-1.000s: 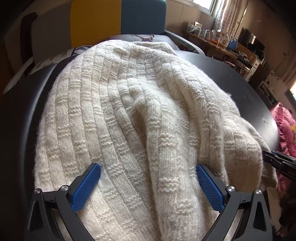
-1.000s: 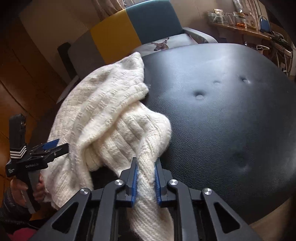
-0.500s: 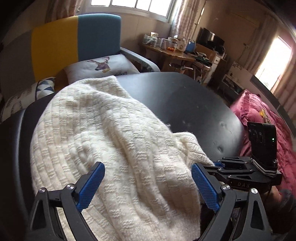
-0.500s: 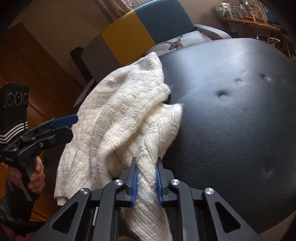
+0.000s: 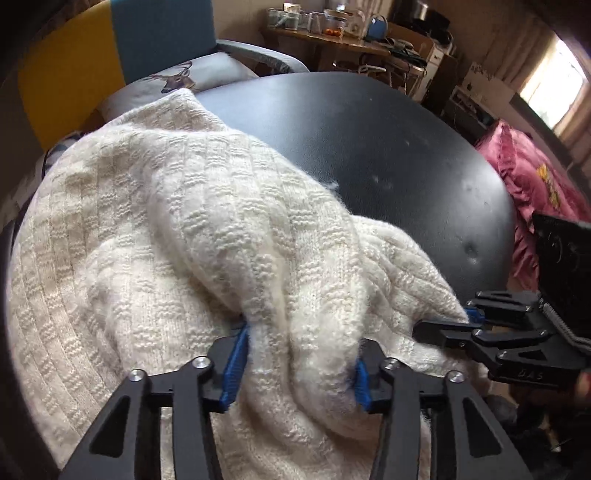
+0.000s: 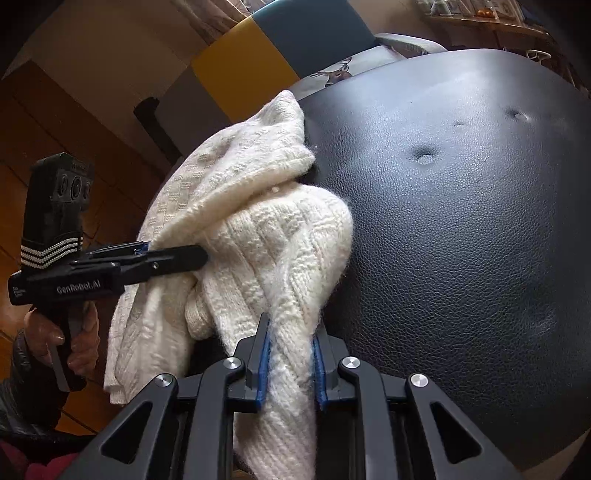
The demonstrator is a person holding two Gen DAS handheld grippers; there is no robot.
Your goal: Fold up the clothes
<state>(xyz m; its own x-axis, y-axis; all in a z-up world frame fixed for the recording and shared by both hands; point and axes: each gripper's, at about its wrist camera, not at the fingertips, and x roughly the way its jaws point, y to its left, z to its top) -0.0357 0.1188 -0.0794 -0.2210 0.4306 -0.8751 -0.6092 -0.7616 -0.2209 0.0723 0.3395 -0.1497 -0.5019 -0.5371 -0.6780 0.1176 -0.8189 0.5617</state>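
Observation:
A cream knitted sweater [image 5: 177,229] lies bunched on the left part of a round black leather table [image 5: 388,147]. My left gripper [image 5: 297,363] is shut on a thick fold of the sweater near its front edge, blue pads pressed into the knit. In the right wrist view my right gripper [image 6: 290,363] is shut on another bunched strip of the sweater [image 6: 258,221], which hangs down between its pads. The right gripper [image 5: 476,321] shows at the right of the left wrist view. The left gripper [image 6: 173,254] bites the sweater's side in the right wrist view, held by a hand [image 6: 74,332].
A yellow, blue and grey chair [image 5: 110,55] with a deer cushion [image 5: 184,75] stands behind the table. A cluttered wooden desk [image 5: 332,33] is at the back, and a pink bedcover [image 5: 535,177] lies to the right. The table's right half [image 6: 461,221] is bare leather.
My left gripper has gone from wide open over the sweater to shut on a fold of it. The right gripper kept its hold on the sweater while the garment bunched up between them.

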